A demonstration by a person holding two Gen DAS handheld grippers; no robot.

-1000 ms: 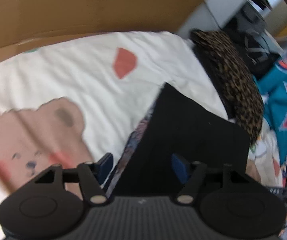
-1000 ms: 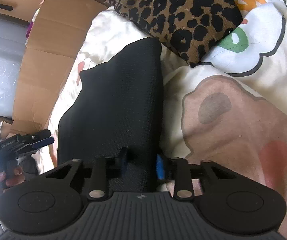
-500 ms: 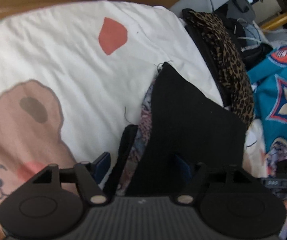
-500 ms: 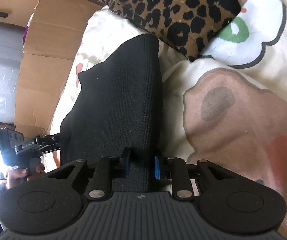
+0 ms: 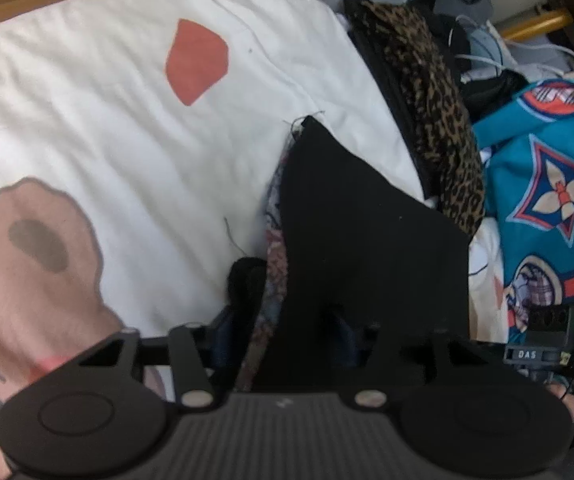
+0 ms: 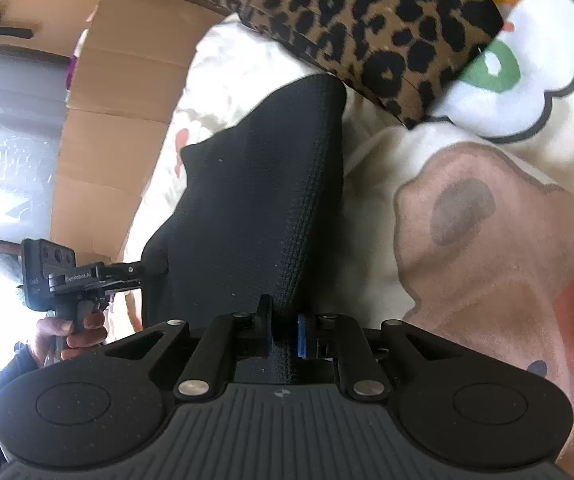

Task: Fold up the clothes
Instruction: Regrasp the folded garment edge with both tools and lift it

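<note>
One black garment (image 6: 255, 208) lies folded on the cream cartoon-print bedspread (image 5: 107, 128), its far end just beside a leopard-print cushion (image 6: 363, 28). My right gripper (image 6: 283, 336) has just been closing and is clenched on the garment's near edge. My left gripper (image 5: 283, 336) has been narrowing around the other end, cloth between its fingers; I cannot tell whether they press it. Cardboard (image 6: 119, 92) stands behind the bed.
</note>
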